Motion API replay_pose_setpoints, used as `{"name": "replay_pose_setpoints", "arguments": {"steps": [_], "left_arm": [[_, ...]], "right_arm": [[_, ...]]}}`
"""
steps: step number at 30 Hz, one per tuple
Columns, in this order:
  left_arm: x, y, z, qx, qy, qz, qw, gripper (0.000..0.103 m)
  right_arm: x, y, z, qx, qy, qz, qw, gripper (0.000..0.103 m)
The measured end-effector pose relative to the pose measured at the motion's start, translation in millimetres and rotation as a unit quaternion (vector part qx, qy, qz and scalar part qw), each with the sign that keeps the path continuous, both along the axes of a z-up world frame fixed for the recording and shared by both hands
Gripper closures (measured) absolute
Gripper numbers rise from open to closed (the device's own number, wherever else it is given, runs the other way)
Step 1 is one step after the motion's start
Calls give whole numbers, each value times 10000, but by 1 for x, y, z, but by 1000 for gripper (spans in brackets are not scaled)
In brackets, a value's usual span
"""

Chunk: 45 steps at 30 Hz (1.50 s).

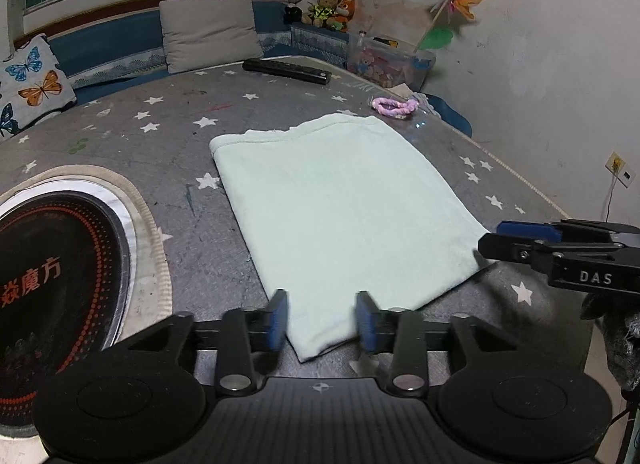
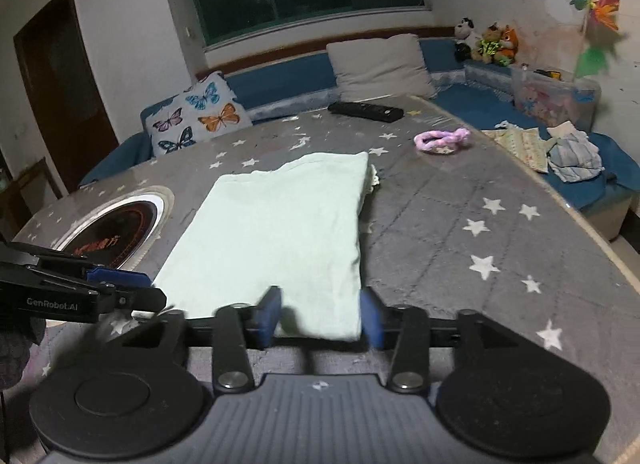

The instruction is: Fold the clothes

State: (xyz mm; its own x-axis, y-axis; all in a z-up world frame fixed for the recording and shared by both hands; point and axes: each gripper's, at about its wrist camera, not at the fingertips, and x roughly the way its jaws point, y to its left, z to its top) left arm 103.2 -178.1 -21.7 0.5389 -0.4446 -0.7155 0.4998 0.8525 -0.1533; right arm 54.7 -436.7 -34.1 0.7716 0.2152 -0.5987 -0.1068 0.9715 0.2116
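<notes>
Surface: grey star-print table (image 1: 140,152).
Garment: pale green cloth (image 1: 340,200) lies flat, already folded into a rectangle.
Left gripper (image 1: 322,320): spread at near corner.
Right gripper (image 2: 320,318): spread at other near corner.
Remaining: probably another fold.

Colours and patterns on the worktop

Garment (image 1: 340,208): plain pale mint green. Worktop (image 2: 480,200) cover: grey with white stars. Gripper pads (image 1: 280,318): blue on black frames. Hair tie (image 2: 442,141): pink. Cushion (image 2: 196,118): white, printed with blue, orange and purple butterflies.
</notes>
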Motion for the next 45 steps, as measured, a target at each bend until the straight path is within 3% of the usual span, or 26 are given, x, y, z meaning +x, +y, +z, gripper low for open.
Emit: {"name": "replay_pose_setpoints", "arguments": {"steps": [5, 12, 15, 20, 24, 45], "left_arm": [[-8, 6, 0, -10, -19, 37, 10000, 42], [-21, 18, 3, -27, -113, 97, 9999, 22], [-26, 22, 5, -47, -172, 101, 9998, 13], [-35, 27, 8, -119, -229, 102, 9996, 2], [-44, 31, 10, -124, -314, 78, 9994, 0], [-85, 50, 21, -234, -559, 91, 9981, 0]], "right_arm": [[-7, 3, -2, 2, -24, -105, 9999, 46], [-18, 14, 1, -114, -219, -238, 9994, 20], [-24, 17, 3, -128, -274, -280, 9992, 19], [-32, 22, 6, -154, -347, -348, 9987, 9], [-41, 28, 10, -248, -455, -435, 9977, 0], [-71, 46, 22, -89, -722, -746, 9946, 0]]}}
